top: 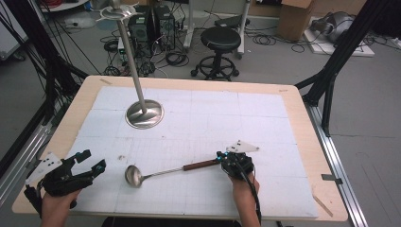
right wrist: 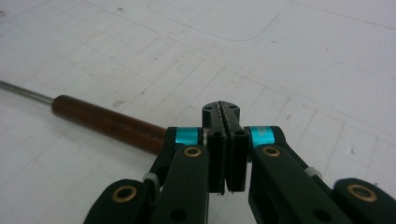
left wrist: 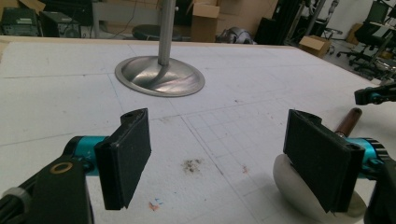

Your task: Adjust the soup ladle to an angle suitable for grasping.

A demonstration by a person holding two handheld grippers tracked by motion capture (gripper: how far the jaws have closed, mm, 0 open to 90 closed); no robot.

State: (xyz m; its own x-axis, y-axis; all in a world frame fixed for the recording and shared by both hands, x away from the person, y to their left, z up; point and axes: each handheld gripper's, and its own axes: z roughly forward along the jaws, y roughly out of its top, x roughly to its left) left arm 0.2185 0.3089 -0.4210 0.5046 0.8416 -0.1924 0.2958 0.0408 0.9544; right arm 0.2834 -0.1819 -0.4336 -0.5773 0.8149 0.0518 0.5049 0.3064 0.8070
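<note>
High view: a ladle (top: pixel 163 173) is seen lying on the table (top: pixel 198 118), low in the frame's centre, bowl to the left, brown handle to the right. The right claw (top: pixel 226 159) is found just at the handle's end, at lower centre-right; in the right gripper view its jaws are clenched on nothing, the handle lying beside them at left. The left claw (top: pixel 90 160), at lower left, is held released, well apart from the ladle. A stand (top: pixel 144 113) is placed at upper left.

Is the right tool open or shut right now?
Shut. In the right gripper view the right tool has both pads pressed flat together with nothing between them; the ladle handle lies beside it, ungripped.
</note>
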